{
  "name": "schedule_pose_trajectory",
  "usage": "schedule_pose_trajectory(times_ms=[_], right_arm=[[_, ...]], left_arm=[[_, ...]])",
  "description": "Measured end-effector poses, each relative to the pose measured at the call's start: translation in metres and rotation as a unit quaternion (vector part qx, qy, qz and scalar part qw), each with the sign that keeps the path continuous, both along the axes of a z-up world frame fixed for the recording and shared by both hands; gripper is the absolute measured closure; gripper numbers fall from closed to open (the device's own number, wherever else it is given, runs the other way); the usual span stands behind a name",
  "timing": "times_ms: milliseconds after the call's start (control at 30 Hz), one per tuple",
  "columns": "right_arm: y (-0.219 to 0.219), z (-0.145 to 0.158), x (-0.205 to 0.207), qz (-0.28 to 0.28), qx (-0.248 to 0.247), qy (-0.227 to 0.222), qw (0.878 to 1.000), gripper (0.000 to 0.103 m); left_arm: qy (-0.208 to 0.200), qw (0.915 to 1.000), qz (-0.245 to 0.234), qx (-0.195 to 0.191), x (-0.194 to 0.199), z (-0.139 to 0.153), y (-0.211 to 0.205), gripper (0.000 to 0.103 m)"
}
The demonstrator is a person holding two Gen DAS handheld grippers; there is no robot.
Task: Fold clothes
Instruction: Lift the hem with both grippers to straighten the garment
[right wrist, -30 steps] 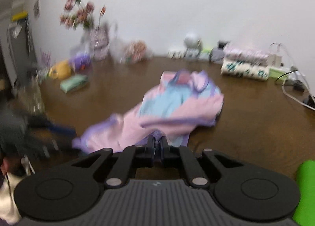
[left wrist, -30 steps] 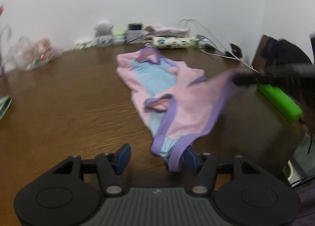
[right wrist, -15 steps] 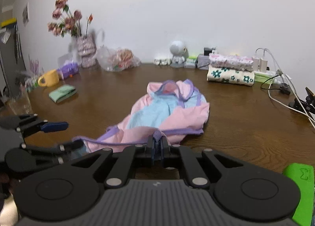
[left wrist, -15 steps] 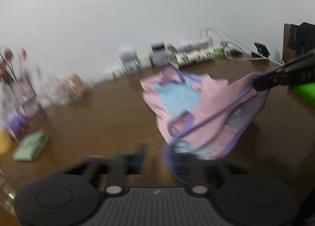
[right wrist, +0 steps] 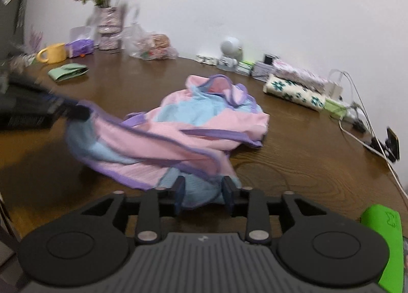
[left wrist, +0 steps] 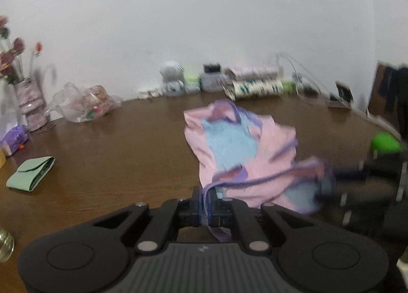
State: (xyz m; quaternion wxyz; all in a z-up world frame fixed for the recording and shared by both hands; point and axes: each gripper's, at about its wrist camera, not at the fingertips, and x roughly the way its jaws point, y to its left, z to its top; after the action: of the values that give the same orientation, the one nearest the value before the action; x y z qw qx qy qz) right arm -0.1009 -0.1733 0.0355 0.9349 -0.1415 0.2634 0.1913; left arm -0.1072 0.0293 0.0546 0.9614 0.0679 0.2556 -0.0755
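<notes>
Now, from the left wrist view, the left gripper [left wrist: 206, 206] has its two blue pads pressed together on the purple hem of the pink and blue garment [left wrist: 244, 150], at the near middle. The garment lies in a heap on the brown wooden table [left wrist: 122, 145], a little right of centre, and its near edge is lifted off the table towards the pads. At the right, blurred, the right gripper [left wrist: 329, 186] meets the other near corner of the cloth. A folded green cloth [left wrist: 30, 173] lies well apart at the left, and a vase of flowers [left wrist: 28, 104] stands far left by the wall

From the right wrist view, the right gripper [right wrist: 204, 193] has just been opening; its jaws stand spread, with the blue part of the garment [right wrist: 199, 124] between them but not pinched. At the left, the left gripper [right wrist: 76, 110] holds up the hem, so the cloth hangs stretched between both tools. A yellow mug [right wrist: 52, 53] stands far left
</notes>
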Motion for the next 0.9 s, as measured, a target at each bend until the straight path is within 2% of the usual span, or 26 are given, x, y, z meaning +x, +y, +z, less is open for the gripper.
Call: schedule_pose_trajectory(times_ms=[167, 233, 300, 433, 500, 600, 700, 833, 900], right_arm=[[0.008, -0.008, 0.007, -0.041, -0.031, -0.019, 0.998, 0.069], [0.003, -0.009, 0.014, -0.063, -0.028, -0.024, 0.997, 0.071], [-0.002, -0.009, 0.018, -0.074, -0.022, -0.024, 0.997, 0.086], [-0.003, -0.015, 0.021, -0.080, -0.037, -0.033, 0.996, 0.087], [-0.001, -0.017, 0.020, -0.077, -0.043, -0.039, 0.995, 0.102], [-0.008, 0.009, 0.004, -0.069, -0.017, -0.075, 0.995, 0.102], [-0.024, 0.062, -0.014, -0.054, 0.001, -0.134, 0.990, 0.102], [-0.054, 0.137, -0.040, -0.030, 0.029, -0.221, 0.974, 0.102], [-0.065, 0.166, -0.053, -0.027, 0.035, -0.255, 0.966, 0.102]], left_arm=[[-0.028, 0.9994, 0.011, -0.014, -0.007, 0.013, 0.002, 0.100], [-0.030, 0.9994, 0.013, -0.015, -0.010, 0.015, 0.003, 0.100], [-0.025, 0.9995, 0.016, -0.013, -0.009, 0.012, 0.003, 0.100], [-0.017, 0.9996, 0.023, -0.003, -0.006, 0.006, 0.001, 0.100], [-0.027, 0.9994, 0.022, 0.006, -0.008, 0.009, -0.002, 0.101], [-0.065, 0.9974, 0.021, 0.024, -0.015, 0.025, -0.006, 0.101], [-0.116, 0.9932, -0.004, 0.007, -0.022, 0.070, -0.004, 0.101], [-0.212, 0.9760, -0.049, -0.006, -0.046, 0.141, -0.005, 0.101], [-0.243, 0.9673, -0.070, -0.015, -0.056, 0.170, -0.005, 0.101]])
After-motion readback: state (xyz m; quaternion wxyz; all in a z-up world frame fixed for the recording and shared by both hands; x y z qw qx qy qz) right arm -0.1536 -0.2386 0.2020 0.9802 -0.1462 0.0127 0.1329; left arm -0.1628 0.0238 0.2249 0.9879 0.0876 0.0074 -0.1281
